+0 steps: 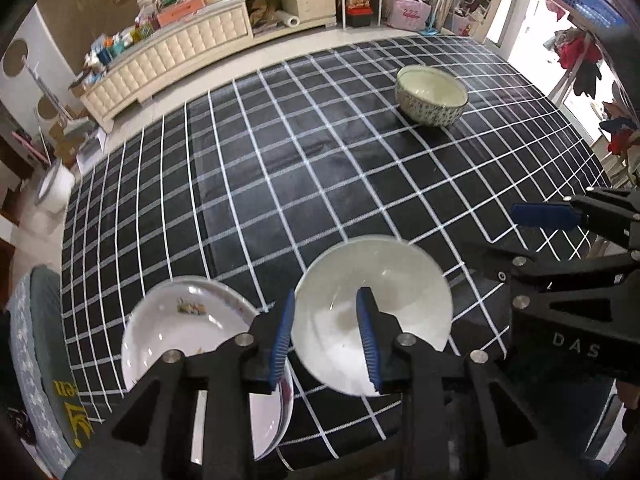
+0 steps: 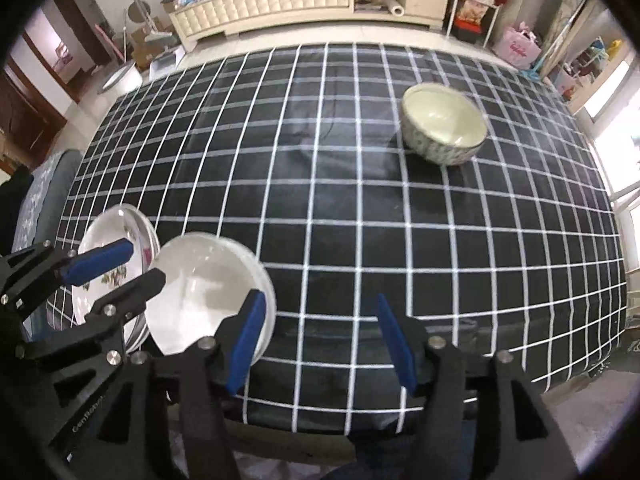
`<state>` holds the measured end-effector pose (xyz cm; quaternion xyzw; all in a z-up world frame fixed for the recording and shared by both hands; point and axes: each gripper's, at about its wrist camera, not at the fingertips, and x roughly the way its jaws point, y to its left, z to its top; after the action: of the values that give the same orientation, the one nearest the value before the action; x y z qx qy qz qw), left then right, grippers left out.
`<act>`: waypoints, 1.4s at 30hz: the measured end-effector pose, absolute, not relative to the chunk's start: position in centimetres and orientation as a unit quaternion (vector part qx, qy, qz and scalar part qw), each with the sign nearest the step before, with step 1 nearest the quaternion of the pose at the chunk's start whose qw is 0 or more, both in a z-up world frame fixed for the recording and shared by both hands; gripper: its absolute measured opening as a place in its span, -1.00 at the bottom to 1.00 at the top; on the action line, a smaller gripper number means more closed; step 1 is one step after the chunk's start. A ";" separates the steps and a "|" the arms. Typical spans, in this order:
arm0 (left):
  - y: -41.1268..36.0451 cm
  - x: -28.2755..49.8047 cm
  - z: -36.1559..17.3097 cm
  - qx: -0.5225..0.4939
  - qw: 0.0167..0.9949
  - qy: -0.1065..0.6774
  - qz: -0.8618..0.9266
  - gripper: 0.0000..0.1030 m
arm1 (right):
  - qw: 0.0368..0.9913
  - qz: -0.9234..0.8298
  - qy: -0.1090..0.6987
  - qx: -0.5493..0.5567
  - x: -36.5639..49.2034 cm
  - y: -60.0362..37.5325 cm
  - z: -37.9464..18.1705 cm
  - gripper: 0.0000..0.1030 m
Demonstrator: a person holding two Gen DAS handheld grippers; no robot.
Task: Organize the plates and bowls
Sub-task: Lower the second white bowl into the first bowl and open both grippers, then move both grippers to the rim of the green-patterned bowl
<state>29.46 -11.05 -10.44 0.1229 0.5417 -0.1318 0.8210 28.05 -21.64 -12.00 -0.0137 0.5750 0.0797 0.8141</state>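
Observation:
A plain white dish point(image 1: 372, 312) point(image 2: 204, 292) sits near the front edge of the table, close beside a stack of decorated plates point(image 1: 184, 328) point(image 2: 116, 240). My left gripper point(image 1: 326, 342) point(image 2: 120, 276) hangs over the dish's left rim, one pad outside and one inside. The gap is far wider than the rim, so it is open. My right gripper point(image 2: 322, 340) point(image 1: 520, 236) is open and empty just right of the dish, its left pad above the rim. A patterned bowl point(image 1: 432, 96) point(image 2: 444, 128) stands alone at the far right.
A black tablecloth with a white grid point(image 1: 304, 184) point(image 2: 340, 208) covers the table. A grey cushioned seat point(image 1: 36, 360) is at the left front corner. On the floor behind are a white bucket point(image 1: 56, 188) and a long cream cabinet point(image 1: 180, 52).

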 end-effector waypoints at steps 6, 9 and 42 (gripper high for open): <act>-13.4 30.9 -8.0 0.131 0.832 0.520 -0.145 -0.31 | 0.833 0.072 0.548 -0.004 29.4 -24.3 -9.6 0.39; -14.9 32.1 -7.0 0.138 0.835 0.511 -0.150 -0.21 | 0.840 0.072 0.537 -0.006 30.4 -25.7 -8.6 0.41; -26.3 50.3 -13.3 0.139 0.811 0.542 -0.175 0.06 | 0.832 0.010 0.552 0.062 43.9 -36.3 -14.6 0.52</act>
<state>50.35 -26.33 -13.32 0.1386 0.5416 -0.1747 0.8105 43.93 -36.29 -14.60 0.0618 0.5515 0.0102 0.8318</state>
